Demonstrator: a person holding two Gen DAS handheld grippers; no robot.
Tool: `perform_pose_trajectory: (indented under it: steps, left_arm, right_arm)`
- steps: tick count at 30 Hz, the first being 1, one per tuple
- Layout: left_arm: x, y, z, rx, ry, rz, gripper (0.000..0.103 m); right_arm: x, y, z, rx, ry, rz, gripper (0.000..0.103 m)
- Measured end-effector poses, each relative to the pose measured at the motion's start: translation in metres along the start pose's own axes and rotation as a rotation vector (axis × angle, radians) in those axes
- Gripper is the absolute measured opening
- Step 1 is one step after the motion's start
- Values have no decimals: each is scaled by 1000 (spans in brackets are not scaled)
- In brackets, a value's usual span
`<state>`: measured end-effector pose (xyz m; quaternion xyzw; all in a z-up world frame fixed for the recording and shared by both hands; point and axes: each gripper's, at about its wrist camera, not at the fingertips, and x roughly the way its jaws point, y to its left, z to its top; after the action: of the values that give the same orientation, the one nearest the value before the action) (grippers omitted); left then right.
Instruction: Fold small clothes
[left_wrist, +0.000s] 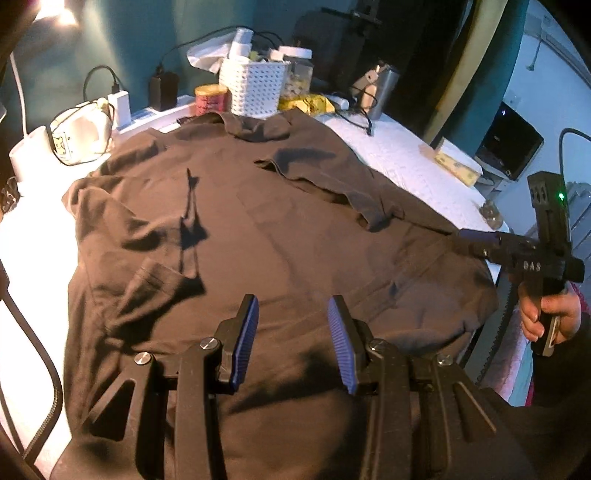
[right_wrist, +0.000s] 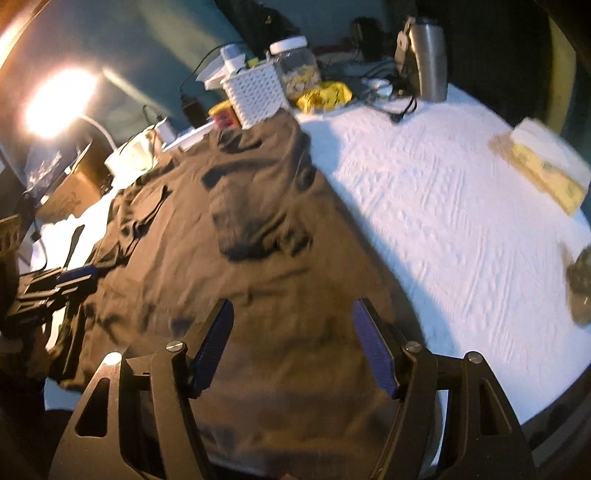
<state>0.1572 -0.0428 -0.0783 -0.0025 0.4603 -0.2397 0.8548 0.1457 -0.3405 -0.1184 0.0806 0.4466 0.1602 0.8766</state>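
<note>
In the left wrist view, the brown shirt (left_wrist: 258, 221) lay spread flat on the white table cover (left_wrist: 399, 155), with its collar at the far end by the white basket (left_wrist: 255, 86). The left gripper (left_wrist: 291, 317) hung over the near part of the shirt with its blue pads partly apart and nothing between them. At the right edge of the shirt, the right gripper (left_wrist: 476, 236) was held by a hand (left_wrist: 550, 314), and its tip was close to the cloth, but from this side I could not tell how wide it was. One sleeve looked already laid in over the body on the right. In the right wrist view, the right gripper (right_wrist: 291, 332) was wide and empty above the shirt (right_wrist: 240, 240), near its right edge. The left gripper (right_wrist: 74, 278) showed at the left side of the shirt. I think the step in hand was getting ready to grab the shirt's edge for the next fold, so each gripper would need to come down and pinch the cloth. This picture was blurry, the near hem was hidden under the gripper bodies, and the lamp (right_wrist: 55, 99) glared.
</note>
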Motion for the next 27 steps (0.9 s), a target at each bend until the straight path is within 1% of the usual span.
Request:
perform_pose_trajectory:
  steps: [2,4,6,9,12,15,19,20,21,23,24,25,27]
  left_arm:
    - [2,-8,-4,9,13,4,39]
    - [3,-14,-7,18,19,10,39]
    - [4,-18,-9,20,24,15,39]
    - [6,-23,-11,17,33,24,39]
    - [8,-27,-11,18,42,35,39]
    - [7,-29,-11,22,46,49,39]
    - [-1,-23,-15,11,40,85,39]
    - [-5,-20,-18,3,38,95,39]
    - [-8,-15,-21,-8,36,106,39]
    - [-16,-6,-28,-27,33,128,39]
    - [-19,-2,-31,-36,32,140,39]
    - [-23,2,-35,-43,32,153,39]
    - [-33,11,-44,-51,33,185,39]
  right_arm:
    - [1,2,-8,-18,12,-11,71]
    - [1,-1,-14,-17,15,-49,71]
    - [-1,-11,-17,-2,5,-94,71]
    - [-4,-25,-20,19,-8,-132,71]
    - [-4,-36,-19,22,-18,-142,71]
    - [2,-38,-14,15,-29,-150,71]
    - [12,-27,-10,-34,-40,-125,71]
    - [14,-21,-10,-64,-41,-135,71]
    - [17,-16,-10,-89,-40,-146,66]
    - [19,-7,-12,-141,-44,-198,53]
    - [19,-4,-13,-154,-50,-207,45]
    - [18,-5,-14,-151,-54,-201,36]
    - [16,-5,-15,-139,-61,-208,22]
